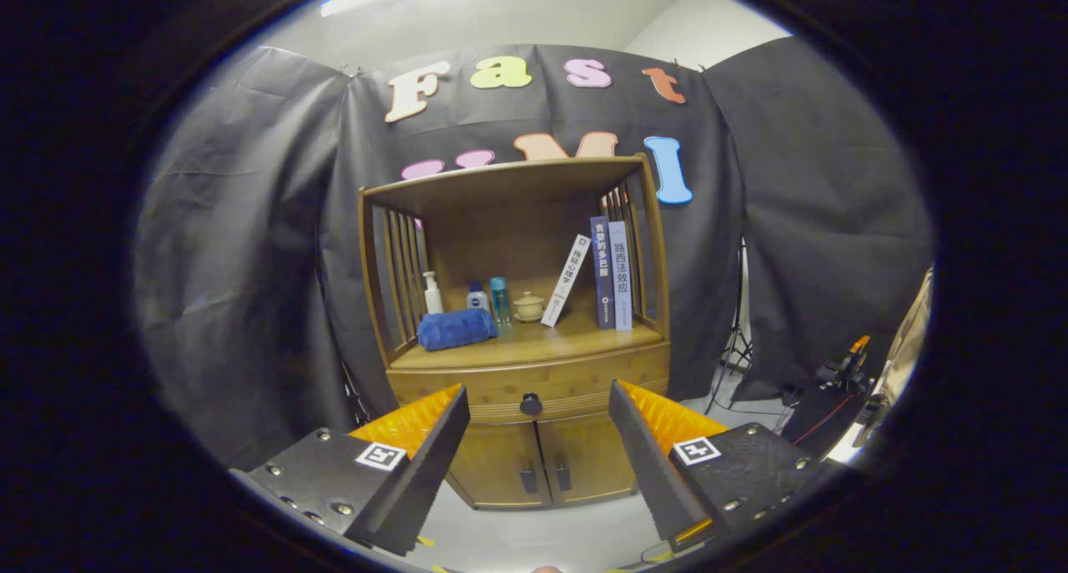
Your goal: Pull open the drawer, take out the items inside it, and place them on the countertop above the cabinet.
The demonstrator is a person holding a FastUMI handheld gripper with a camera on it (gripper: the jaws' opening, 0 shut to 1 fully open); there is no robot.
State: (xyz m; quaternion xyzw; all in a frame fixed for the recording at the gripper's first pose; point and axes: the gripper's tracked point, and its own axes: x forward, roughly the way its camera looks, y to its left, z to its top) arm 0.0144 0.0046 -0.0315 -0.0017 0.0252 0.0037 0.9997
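The task stands at its very beginning: the gripper (538, 439) is held well back from the brown wooden cabinet (517, 339), its fingers spread wide apart and holding nothing. Between the fingers and beyond them sits the shallow wooden drawer (584, 384), shut flush with the cabinet front, its small round dark knob (531, 404) lined up almost midway between the fingers. Whatever lies inside the drawer is hidden. Above it is the wooden surface (576, 337) where the items must go, already carrying a rolled blue towel (455, 329), a white pump bottle (432, 294), a slim blue bottle (499, 299), a small lidded cream pot (528, 307) and several upright books (612, 274). By my reading the step in hand is the approach; the next move calls for advancing straight to the knob, closing both fingers on it and pulling level outward.
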